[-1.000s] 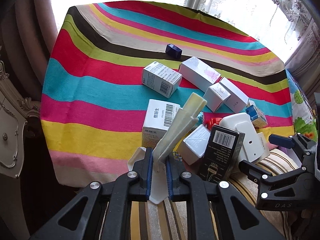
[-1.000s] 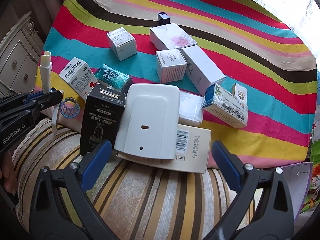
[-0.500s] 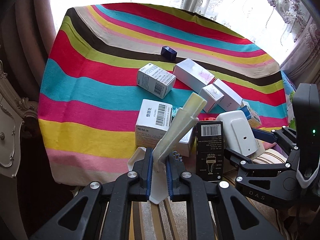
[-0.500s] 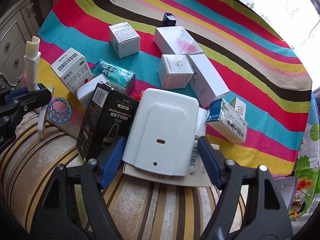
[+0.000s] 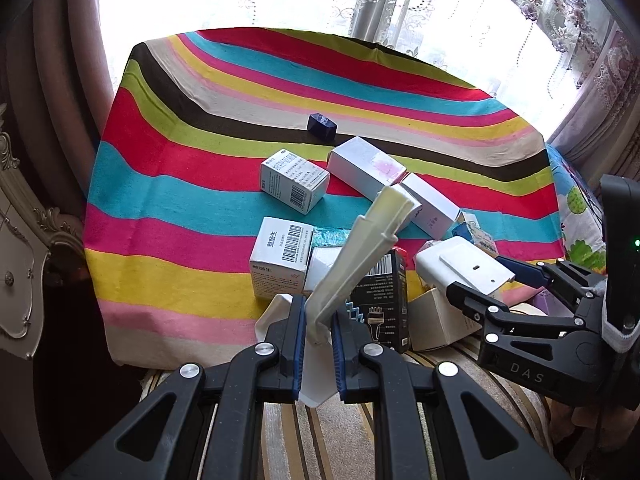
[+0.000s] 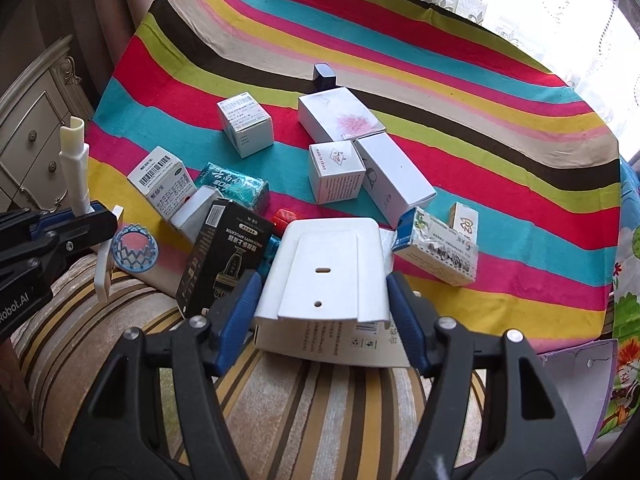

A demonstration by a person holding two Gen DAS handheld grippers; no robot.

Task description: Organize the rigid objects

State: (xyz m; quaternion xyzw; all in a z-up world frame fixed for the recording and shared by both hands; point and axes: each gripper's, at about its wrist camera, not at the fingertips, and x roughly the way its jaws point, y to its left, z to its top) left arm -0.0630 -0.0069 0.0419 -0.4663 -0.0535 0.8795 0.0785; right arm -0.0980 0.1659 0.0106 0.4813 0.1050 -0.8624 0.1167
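Observation:
My left gripper [image 5: 316, 328] is shut on a cream plastic bracket [image 5: 360, 248] that sticks up and forward; it also shows at the left of the right wrist view [image 6: 74, 168]. My right gripper [image 6: 324, 300] is shut on a white plastic housing [image 6: 328, 272], its blue pads against both sides, lifted over a flat white box [image 6: 332, 344]. The housing also shows in the left wrist view [image 5: 464, 264]. A black carton [image 6: 224, 256] stands just left of it.
Several small cartons lie scattered on the striped cloth [image 6: 480, 128], among them a barcode box [image 5: 280, 256], a white box with a pink print [image 6: 340, 118] and a dark blue cube [image 6: 324, 74]. A blue lattice cup [image 6: 134, 246] sits near the front edge. A striped cushion [image 6: 320, 420] lies below.
My right gripper moved forward and closed from wide open onto the white housing, which now tilts up. My left gripper kept its hold on the bracket and rose slightly.

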